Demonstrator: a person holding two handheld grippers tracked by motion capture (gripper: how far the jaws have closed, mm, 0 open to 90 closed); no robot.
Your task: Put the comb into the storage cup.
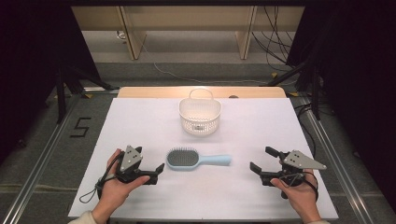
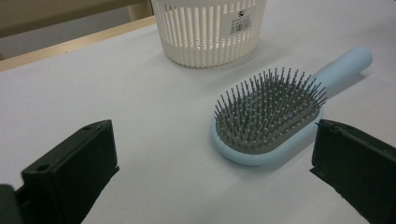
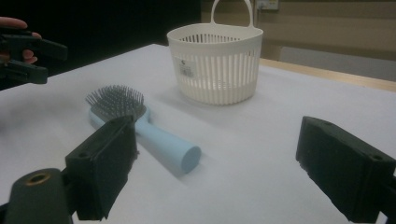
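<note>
White basket (image 3: 215,63) handle, right tongs view

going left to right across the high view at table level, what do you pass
left tool → hairbrush, its bristle head on the left and its pale blue handle pointing right → right tool. The white basket stands farther back, above the brush, so it is left out.

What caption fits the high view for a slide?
Two open grippers, left and right, flank a blue hairbrush below a white basket.
</note>
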